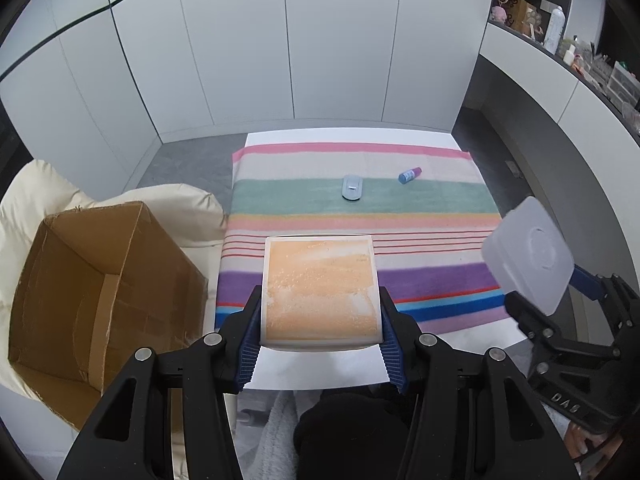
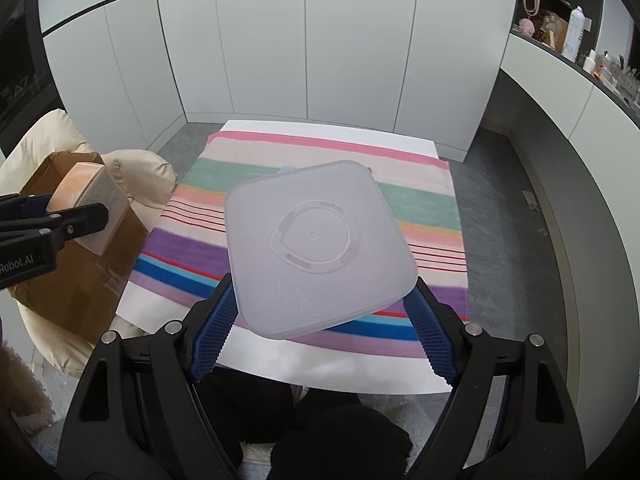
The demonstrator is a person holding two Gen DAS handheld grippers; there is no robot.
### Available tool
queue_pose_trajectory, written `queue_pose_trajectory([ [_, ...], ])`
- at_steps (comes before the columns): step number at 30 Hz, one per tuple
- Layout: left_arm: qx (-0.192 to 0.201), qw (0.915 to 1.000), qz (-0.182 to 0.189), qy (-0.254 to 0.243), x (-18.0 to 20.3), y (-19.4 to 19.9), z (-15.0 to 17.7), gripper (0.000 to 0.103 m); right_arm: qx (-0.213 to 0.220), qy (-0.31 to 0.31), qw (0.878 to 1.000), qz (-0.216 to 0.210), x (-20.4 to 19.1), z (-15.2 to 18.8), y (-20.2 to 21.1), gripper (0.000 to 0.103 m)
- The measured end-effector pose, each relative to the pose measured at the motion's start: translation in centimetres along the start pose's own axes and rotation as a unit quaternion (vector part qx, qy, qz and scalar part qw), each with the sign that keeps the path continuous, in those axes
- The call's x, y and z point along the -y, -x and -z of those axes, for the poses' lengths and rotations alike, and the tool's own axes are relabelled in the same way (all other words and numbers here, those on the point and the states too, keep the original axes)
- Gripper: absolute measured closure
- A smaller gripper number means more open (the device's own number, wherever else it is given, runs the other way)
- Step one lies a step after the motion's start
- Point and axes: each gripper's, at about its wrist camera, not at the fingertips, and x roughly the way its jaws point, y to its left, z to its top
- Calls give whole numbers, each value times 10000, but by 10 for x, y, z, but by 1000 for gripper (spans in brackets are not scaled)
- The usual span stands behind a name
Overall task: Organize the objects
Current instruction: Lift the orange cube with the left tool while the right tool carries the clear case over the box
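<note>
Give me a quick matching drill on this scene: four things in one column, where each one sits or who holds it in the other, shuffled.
Things:
1. orange-faced box
2. translucent square lid
3. grey remote-like device
4. cardboard box

Places:
A. lying on the green stripe of the striped blanket
B. clamped in the right gripper
C. standing open on the cream cushion, beside the table
D. clamped in the left gripper

Pairs: 1-D, 2-B, 3-A, 4-C

A cloth [image 1: 400, 204] covers the tabletop [image 1: 320, 376]. On it, a remote [image 1: 352, 187] lies left of a small bottle [image 1: 410, 175]. A cardboard box [image 1: 92, 300] sits left of the tabletop.
</note>
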Motion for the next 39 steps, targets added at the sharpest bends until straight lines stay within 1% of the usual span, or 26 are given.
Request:
queue_pose_trajectory([
  [3, -61, 9999, 58, 73, -5, -1, 1, 50, -34, 58, 9999, -84, -11, -1, -6, 19],
  [6, -63, 9999, 17, 112, -12, 1, 5, 50, -69, 200, 9997, -107, -24, -2, -10, 19],
  [9, -39, 9997, -106, 202, -25, 4, 10, 50, -78, 399, 9989, -214, -41, -4, -14, 19],
  [15, -65, 9975, -434, 554, -64, 8, 26, 50, -45, 624, 9968, -502, -73, -11, -18, 19],
  [21, -128, 9920, -764, 999, -113, 15, 48, 50, -14, 1040, 9906, -892, -124, -19, -23, 19],
  [27, -175, 9821, -1126, 1502, -165, 27, 76, 50, -5, 1494, 9807, -1263, -180, -22, -23, 19],
  [32, -149, 9707, -1434, 1923, -207, 43, 100, 50, 30, 1889, 9692, -1581, -232, -24, -21, 19],
  [37, -112, 9607, -1591, 2271, -242, 58, 115, 50, 95, 2296, 9559, -1827, -281, -23, -14, 19],
  [39, -102, 9577, -1633, 2367, -253, 61, 120, 50, 93, 2393, 9527, -1872, -293, -23, -13, 19],
])
